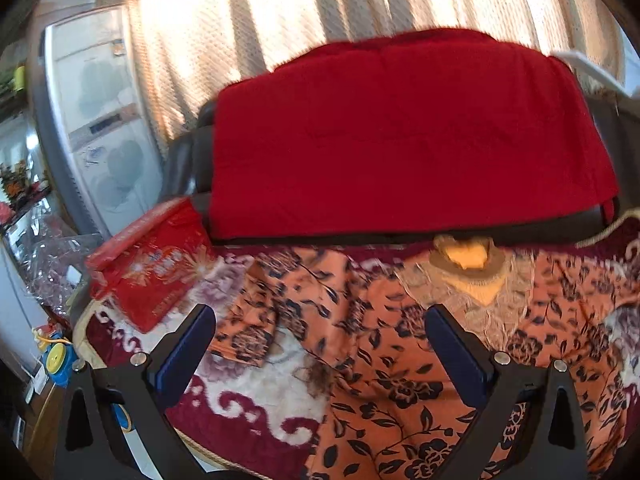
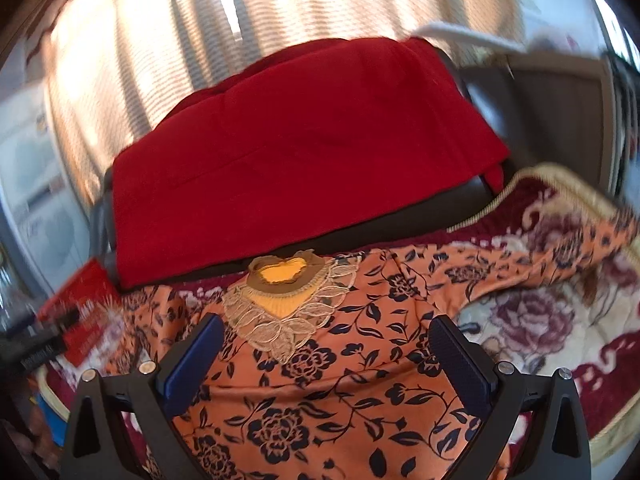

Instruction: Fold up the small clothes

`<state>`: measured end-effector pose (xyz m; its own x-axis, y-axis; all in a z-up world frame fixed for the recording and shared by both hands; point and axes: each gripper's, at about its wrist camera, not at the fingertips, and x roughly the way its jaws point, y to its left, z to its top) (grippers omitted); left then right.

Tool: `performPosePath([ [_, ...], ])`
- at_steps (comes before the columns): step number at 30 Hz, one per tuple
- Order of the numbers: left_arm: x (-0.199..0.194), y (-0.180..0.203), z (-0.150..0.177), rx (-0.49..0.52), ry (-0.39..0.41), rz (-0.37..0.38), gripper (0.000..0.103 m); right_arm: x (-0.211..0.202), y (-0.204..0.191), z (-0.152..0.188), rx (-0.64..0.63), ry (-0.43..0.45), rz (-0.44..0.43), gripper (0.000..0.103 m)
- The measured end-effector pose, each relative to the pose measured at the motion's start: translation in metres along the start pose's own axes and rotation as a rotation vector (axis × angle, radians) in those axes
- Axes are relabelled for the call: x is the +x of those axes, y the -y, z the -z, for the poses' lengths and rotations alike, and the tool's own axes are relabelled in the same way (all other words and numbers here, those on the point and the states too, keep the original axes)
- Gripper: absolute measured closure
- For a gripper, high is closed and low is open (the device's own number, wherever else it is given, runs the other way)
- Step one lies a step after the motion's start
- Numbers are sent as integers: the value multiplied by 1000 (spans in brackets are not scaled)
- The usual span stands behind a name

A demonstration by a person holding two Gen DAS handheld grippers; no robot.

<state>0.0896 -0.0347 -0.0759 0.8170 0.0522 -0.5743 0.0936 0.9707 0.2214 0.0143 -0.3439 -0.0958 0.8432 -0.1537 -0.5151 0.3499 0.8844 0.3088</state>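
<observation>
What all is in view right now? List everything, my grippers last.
orange floral-print blouse: one, orange with dark flowers, lace collar, spread on the blanket.
maroon and cream floral blanket: one, under the blouse.
red cloth: one, draped over a dark seat behind.
red printed box: one, left of the blouse.
cream curtain: one, backlit, at the back.
white appliance: one, far left.
left hand-held gripper: open, over the blouse.
right hand-held gripper: open, over the blouse.
</observation>
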Motion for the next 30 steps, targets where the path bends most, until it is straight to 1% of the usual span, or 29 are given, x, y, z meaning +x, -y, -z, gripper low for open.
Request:
performPosePath([
  [2, 22, 15, 9, 36, -68, 34, 0, 10, 36, 3, 109, -36, -7, 0],
  [5, 63, 46, 33, 96, -211, 89, 0, 20, 114, 8, 322, -43, 8, 0],
  [6, 79, 59, 44, 119, -274, 110, 0, 22, 146, 9, 407, -34, 17, 0],
  [7, 89, 69, 53, 131, -309, 122, 0, 24, 174, 11, 485, -26, 20, 0],
  [9, 104, 85, 68, 155, -356, 124, 0, 29, 232, 13, 664, 4, 18, 0],
  [10, 110, 93, 75, 173, -371, 117, 0, 33, 257, 13, 735, 28, -1, 0],
  [11, 114, 98, 80, 187, -376, 110, 0, 36, 280, 13, 809, 50, 1, 0],
  [12, 118, 103, 86, 205, -377, 97, 0, 37, 305, 14, 888, 86, 24, 0],
  [13, 120, 107, 90, 222, -381, 86, 0, 34, 320, 15, 939, 108, 43, 0],
  [15, 120, 114, 96, 251, -367, 73, 0, 40, 356, 7, 1044, 155, 49, 0],
  [17, 113, 117, 99, 288, -324, 55, 0, 49, 376, -9, 1093, 173, 52, 0],
  [18, 110, 121, 100, 317, -306, 42, 0, 54, 384, -18, 1116, 173, 70, 0],
  [19, 109, 123, 101, 336, -295, 34, 0, 59, 391, -26, 1143, 172, 92, 0],
  [21, 105, 125, 101, 357, -286, 25, 0, 70, 402, -38, 1192, 175, 109, 0],
  [22, 105, 124, 100, 353, -289, 28, 0, 79, 408, -46, 1207, 158, 132, 0],
  [23, 107, 124, 99, 345, -293, 33, 0, 88, 414, -55, 1230, 126, 185, 0],
  [24, 109, 123, 99, 336, -298, 41, 0, 92, 416, -58, 1245, 116, 209, 0],
  [26, 113, 119, 98, 312, -312, 63, 0, 98, 424, -68, 1269, 127, 244, 2],
  [28, 119, 113, 97, 275, -334, 97, 0, 98, 425, -78, 1279, 138, 301, 12],
  [29, 121, 111, 96, 256, -349, 115, 0, 97, 426, -86, 1276, 152, 310, 26],
  [30, 124, 107, 95, 237, -375, 140, 0, 97, 424, -86, 1263, 156, 308, 58],
])
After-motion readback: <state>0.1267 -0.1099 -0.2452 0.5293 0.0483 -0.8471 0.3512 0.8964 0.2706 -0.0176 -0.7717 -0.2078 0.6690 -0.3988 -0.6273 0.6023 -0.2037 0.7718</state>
